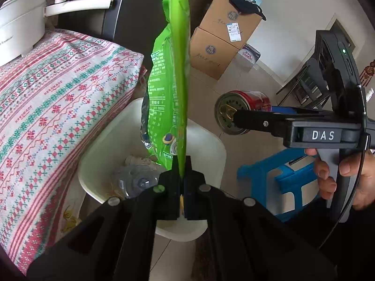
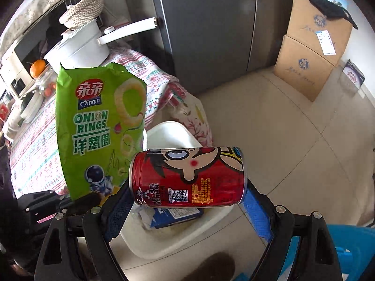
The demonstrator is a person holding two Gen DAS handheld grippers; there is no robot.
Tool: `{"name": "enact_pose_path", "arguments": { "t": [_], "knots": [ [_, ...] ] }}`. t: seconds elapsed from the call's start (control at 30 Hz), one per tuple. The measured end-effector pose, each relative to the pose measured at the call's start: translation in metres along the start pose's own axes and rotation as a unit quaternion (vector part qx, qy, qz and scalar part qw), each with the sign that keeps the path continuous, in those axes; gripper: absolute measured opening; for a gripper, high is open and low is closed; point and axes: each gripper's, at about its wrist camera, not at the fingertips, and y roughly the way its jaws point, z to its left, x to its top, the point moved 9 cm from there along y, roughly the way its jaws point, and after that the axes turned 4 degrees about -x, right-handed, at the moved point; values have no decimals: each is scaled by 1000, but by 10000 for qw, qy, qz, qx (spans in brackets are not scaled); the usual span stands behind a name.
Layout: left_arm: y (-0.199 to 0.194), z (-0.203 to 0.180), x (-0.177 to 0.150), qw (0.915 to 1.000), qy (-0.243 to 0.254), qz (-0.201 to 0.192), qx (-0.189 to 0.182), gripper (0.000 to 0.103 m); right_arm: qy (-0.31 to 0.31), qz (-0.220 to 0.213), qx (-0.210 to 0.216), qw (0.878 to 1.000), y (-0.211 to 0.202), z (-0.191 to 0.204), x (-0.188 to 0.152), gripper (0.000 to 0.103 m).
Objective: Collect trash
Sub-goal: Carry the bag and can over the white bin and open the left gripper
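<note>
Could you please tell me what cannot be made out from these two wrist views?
- White bin contents: right wrist view, mostly hidden by the red can.
- Left gripper: right wrist view, fingertips hidden behind the green snack bag.
- Can's end print: left wrist view, too small, partly covered by the right gripper.

Both views bright, even daylight, no hard shadows. Strong fisheye: corners black, straight edges bow near the rim, esp. the cardboard boxes (image 1: 220,37) and grey cabinet (image 2: 206,28). Chip bag (image 1: 171,82) slightly soft w/ motion blur in left view; print sharp in right view. Mild glare on red can (image 2: 187,178) and floor tiles (image 2: 293,126). Both hand-held grippers dark, little detail.
</note>
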Motion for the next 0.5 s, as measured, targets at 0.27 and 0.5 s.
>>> {"name": "enact_pose_path", "arguments": {
  "t": [0.27, 0.5],
  "knots": [
    [24, 8, 4, 9993, -344, 104, -72, 2, 147, 155, -30, 9998, 5, -18, -7, 89],
    [11, 32, 8, 9984, -503, 86, 227, 25, 162, 209, 11, 9996, 8, -16, -6, 89]
  ]
}}
